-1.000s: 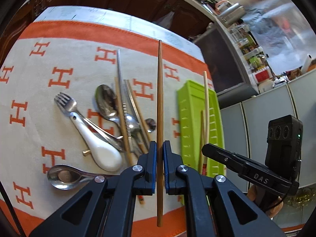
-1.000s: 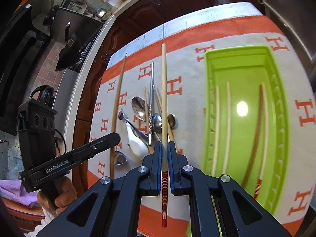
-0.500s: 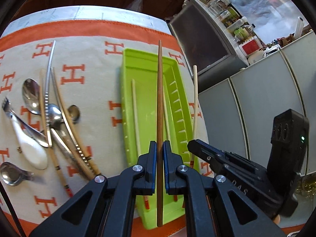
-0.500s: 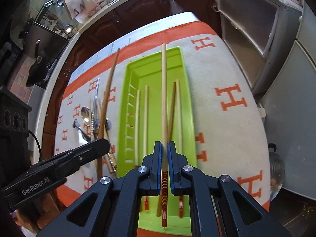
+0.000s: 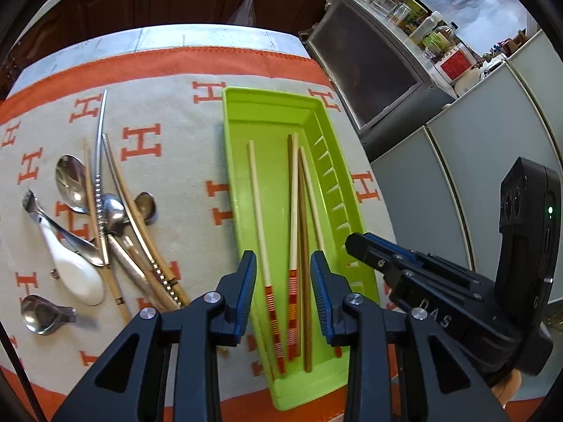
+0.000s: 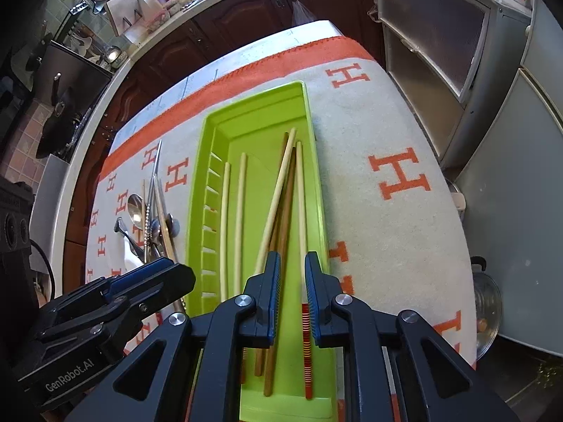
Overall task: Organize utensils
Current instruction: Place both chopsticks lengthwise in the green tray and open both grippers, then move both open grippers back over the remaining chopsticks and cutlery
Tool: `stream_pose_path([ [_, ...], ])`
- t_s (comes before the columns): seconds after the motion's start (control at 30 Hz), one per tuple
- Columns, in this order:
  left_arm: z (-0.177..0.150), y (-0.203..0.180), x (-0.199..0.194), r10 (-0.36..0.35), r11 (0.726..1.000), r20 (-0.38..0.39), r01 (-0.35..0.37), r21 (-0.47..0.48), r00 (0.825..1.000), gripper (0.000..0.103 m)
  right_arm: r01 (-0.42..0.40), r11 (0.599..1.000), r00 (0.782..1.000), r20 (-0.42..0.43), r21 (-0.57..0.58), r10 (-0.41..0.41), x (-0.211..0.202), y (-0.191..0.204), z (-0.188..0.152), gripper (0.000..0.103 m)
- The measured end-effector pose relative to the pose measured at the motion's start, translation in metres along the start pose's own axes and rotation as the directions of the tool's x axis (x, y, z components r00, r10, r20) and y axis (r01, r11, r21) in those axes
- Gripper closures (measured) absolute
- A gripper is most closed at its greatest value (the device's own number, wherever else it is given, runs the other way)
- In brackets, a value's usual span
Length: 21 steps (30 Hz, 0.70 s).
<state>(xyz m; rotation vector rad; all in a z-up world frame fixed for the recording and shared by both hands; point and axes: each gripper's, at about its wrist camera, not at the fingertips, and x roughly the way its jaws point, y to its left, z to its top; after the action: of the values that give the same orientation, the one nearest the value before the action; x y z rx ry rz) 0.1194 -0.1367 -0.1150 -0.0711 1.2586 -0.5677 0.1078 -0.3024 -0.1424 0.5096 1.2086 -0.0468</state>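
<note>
A lime-green tray (image 5: 232, 176) lies on the orange-and-cream H-patterned cloth and holds several chopsticks. My left gripper (image 5: 282, 258) hovers over the tray's near end. Its jaws are opening with nothing pressed between them, and a dark brown chopstick (image 5: 303, 246) lies in the tray below. My right gripper (image 6: 292, 258) is over the same tray (image 6: 198, 190), jaws opening a little and gripping nothing. A pale chopstick (image 6: 278, 193) lies slanted across the others. Each gripper shows in the other's view: the right gripper (image 5: 355, 241) and the left gripper (image 6: 176, 274).
A heap of spoons, a fork, a knife and more chopsticks (image 5: 105, 218) lies on the cloth left of the tray, with a white ceramic spoon (image 5: 74, 274) and a small metal spoon (image 5: 38, 316) nearer. The table edge and grey cabinets (image 5: 440, 176) are close on the tray's right.
Both grippers carried a chopstick from over the utensil pile to above the tray. Both then opened, and the brown and the pale chopstick now lie in the tray.
</note>
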Motion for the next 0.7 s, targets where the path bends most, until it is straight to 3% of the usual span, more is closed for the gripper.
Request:
stream_pose_path([
  [0.3,-0.021,0.024,-0.024,0.091,0.996,0.046,-0.092,0.009,0.995,0.066,-0.027,0.999,0.999,0.019,-0.025,0.027,-0.016,0.023,-0.013,0.088],
  [0.7,-0.043,0.06,-0.053,0.128,0.991,0.091,-0.124,-0.048,0.988,0.061,-0.008,0.997,1.0,0.023,-0.079,0.01,-0.029,0.048,-0.027,0.083],
])
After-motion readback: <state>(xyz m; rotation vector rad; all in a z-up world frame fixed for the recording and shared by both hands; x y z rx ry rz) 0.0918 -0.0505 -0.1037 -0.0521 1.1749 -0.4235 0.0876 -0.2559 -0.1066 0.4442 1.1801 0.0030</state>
